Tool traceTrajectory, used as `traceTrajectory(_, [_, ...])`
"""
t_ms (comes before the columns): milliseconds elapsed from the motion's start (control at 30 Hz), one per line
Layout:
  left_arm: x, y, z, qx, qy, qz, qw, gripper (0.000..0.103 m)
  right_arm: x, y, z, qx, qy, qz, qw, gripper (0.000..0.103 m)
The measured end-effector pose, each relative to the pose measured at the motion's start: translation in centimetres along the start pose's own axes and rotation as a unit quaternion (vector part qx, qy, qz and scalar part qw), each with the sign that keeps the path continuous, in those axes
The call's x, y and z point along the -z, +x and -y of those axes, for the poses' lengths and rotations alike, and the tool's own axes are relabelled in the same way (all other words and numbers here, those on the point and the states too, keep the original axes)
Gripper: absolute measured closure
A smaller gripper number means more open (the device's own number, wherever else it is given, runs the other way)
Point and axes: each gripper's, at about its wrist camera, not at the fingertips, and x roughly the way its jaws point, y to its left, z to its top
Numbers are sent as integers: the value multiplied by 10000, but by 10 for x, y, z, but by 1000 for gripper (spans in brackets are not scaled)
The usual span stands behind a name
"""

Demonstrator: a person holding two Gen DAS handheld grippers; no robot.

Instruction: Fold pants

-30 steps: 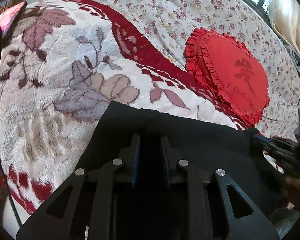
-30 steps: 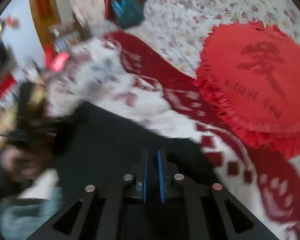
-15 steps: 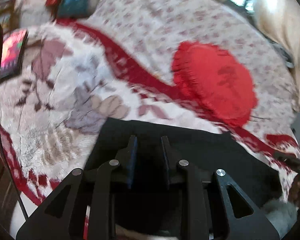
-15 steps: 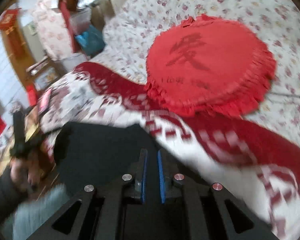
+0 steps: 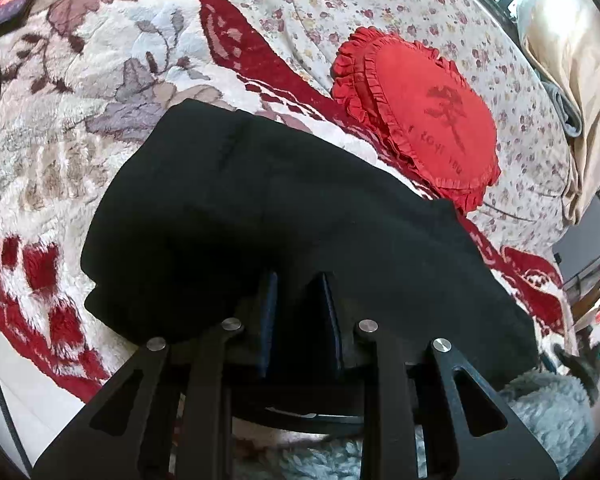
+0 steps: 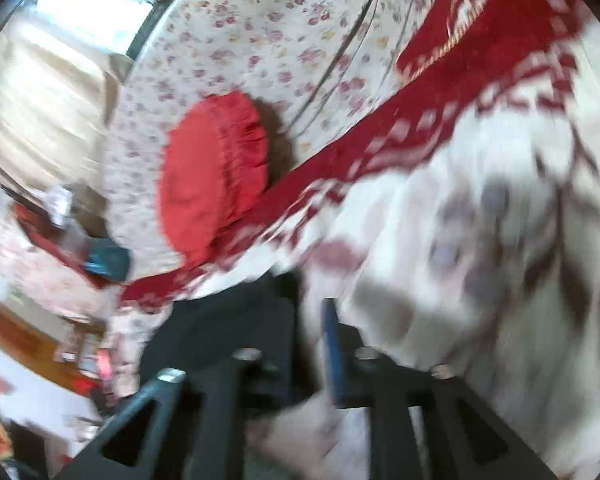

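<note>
Pants [image 5: 300, 208]: black, folded bundle lying on the fleece blanket [image 5: 80, 92], just beside the red cushion [image 5: 428, 112].
Left gripper [image 5: 296, 300]: we see jaws parted w/ a gap, over the near edge; can't tell if cloth is pinched.
Right gripper [image 6: 312, 320]: blurred, jaws apart, holding nothing.
Handling: we judge it soft, light, limp. Grab folded edges/corners, both sides.

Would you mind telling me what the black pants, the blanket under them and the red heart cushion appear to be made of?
Black pants: soft matte fabric, perhaps knit or fleece; no sheen, a faint stitched seam, rounded folds.
Blanket: thick plush fleece; visible fuzzy pile, printed leaves and red border.
Red heart cushion: woven cloth, probably cotton or polyester; smooth face with dark print, gathered ruffle edge.
</note>
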Motion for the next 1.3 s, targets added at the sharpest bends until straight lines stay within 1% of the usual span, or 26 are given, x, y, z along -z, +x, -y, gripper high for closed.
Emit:
traceTrajectory(33, [0, 1, 1, -19, 0, 8, 10000, 82, 14, -2, 0, -239, 209, -10, 9995, 48])
traceTrajectory(100, [-2, 2, 3, -65, 9, 7, 10000, 82, 32, 1, 7, -595, 634, -117, 9961, 48])
traceTrajectory(133, [-2, 2, 3, -75, 18, -3, 10000, 82, 36, -1, 13, -672, 859, -199, 9938, 48])
traceTrajectory(200, [-2, 3, 1, -55, 0, -12, 10000, 82, 47, 10, 22, -794, 1338, -339, 9872, 48])
traceTrajectory(300, [-2, 5, -1, 20, -57, -12, 10000, 82, 51, 22, 26, -911, 1576, -369, 9826, 48])
traceTrajectory(400, [-1, 4, -3, 55, -94, 9, 9999, 82, 47, 35, 27, -1239, 1754, -395, 9759, 48])
traceTrajectory(467, [-1, 4, -3, 58, -98, 13, 9999, 82, 42, 41, 26, -1224, 1646, -377, 9780, 50])
traceTrajectory(533, [-1, 4, -4, 85, -104, 4, 9999, 82, 42, 38, 27, -1238, 1689, -239, 9775, 50])
traceTrajectory(567, [-1, 4, -5, 107, -123, 4, 9999, 82, 42, 38, 25, -1228, 1614, -196, 9790, 51])
traceTrajectory(600, [-1, 4, -5, 124, -140, 8, 9998, 82, 44, 37, 24, -1191, 1551, -165, 9806, 58])
traceTrajectory(633, [-1, 4, -5, 130, -148, 15, 9998, 82, 45, 37, 26, -1142, 1552, -131, 9812, 68])
traceTrajectory(667, [-1, 4, -5, 134, -156, 24, 9998, 82, 48, 37, 31, -1091, 1621, -83, 9807, 73])
traceTrajectory(700, [0, 3, -6, 135, -171, 31, 9998, 82, 51, 36, 35, -1113, 1713, -40, 9789, 80])
traceTrajectory(733, [0, 2, -6, 142, -196, 35, 9997, 82, 53, 37, 39, -1170, 1817, -1, 9764, 83])
traceTrajectory(800, [0, 1, -7, 166, -244, 29, 9996, 82, 56, 36, 43, -1238, 1941, 42, 9731, 84])
traceTrajectory(933, [-1, -1, -9, 247, -294, -1, 9993, 82, 56, 36, 45, -1228, 1987, 40, 9723, 84])
traceTrajectory(1000, [1, -8, -6, 211, -287, 36, 9994, 82, 56, 35, 47, -1273, 2032, 62, 9708, 84])
traceTrajectory(1067, [5, -17, 2, 179, -86, 164, 9997, 81, 57, 35, 49, -1294, 2094, 80, 9692, 84])
traceTrajectory(1133, [11, -24, 10, 235, 164, 301, 9991, 81, 57, 35, 49, -1279, 2124, 75, 9688, 84])
traceTrajectory(1200, [17, -24, 14, 116, 333, 325, 9988, 81, 57, 35, 50, -1312, 2178, 50, 9671, 84])
traceTrajectory(1267, [19, -15, 9, 44, 279, 216, 9994, 79, 57, 35, 53, -1366, 2289, 7, 9638, 84])
traceTrajectory(1300, [21, -11, 3, 69, 206, 200, 9996, 79, 57, 35, 53, -1353, 2328, -24, 9631, 84])
